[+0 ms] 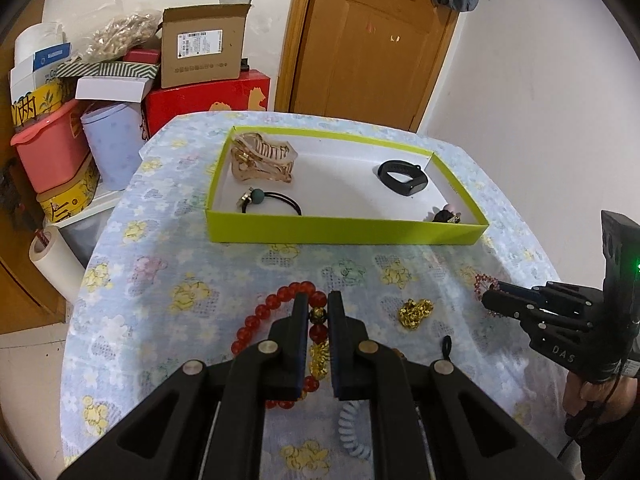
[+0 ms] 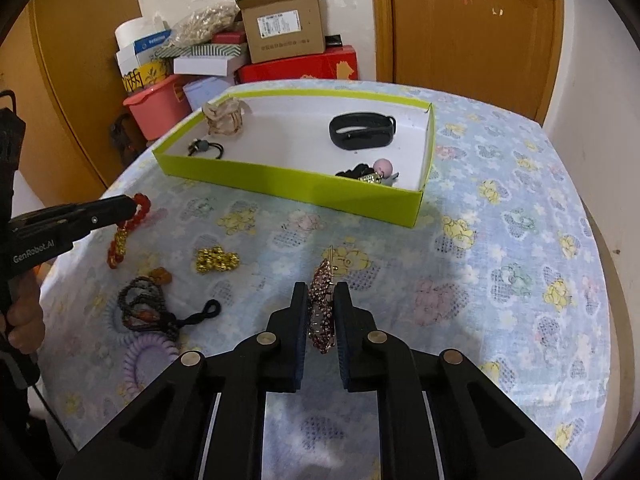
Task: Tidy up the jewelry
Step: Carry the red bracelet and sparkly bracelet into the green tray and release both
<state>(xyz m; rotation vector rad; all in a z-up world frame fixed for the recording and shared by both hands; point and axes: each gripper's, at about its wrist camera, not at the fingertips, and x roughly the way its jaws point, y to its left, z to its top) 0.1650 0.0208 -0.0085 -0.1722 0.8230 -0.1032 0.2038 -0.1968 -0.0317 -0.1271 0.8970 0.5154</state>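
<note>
the left tongs [image 1: 318,306], at the bottom middle of the left wrist view, are clenched on a red bead bracelet [image 1: 276,320]; its beads and a gold charm show in the narrow gap between the pads, and the rest of the loop hangs out to the lower left. in the right wrist view the same tongs reach in from the left edge with the bracelet dangling from their tip above the worktop [image 2: 500,240].

the right tongs [image 2: 322,300], at the bottom middle of the right wrist view, are clenched on a rhinestone brooch [image 2: 320,312], held on edge between the pads with its pin sticking out toward the top of the frame. in the left wrist view these tongs sit at the right edge, a hand [image 1: 596,392] gripping the handle below them.

on the flowered cloth between the two tongs lies a gold chain [image 2: 216,261], bunched up. at the lower left of the right wrist view are a dark bead bracelet [image 2: 140,300], a black loop [image 2: 208,308] and a lilac coil tie [image 2: 150,354].

higher in both frames stands a green tray [image 2: 280,184] with a white floor. it holds a hair claw [image 1: 262,156] in one far corner, a black hair tie [image 1: 272,202] near it, a black band [image 2: 362,130] on the far side, and a small heap of hair ties [image 2: 368,174] in a near corner.

beyond the worktop, boxes [image 1: 204,44] are stacked at the upper left beside a wooden door [image 1: 372,40].
</note>
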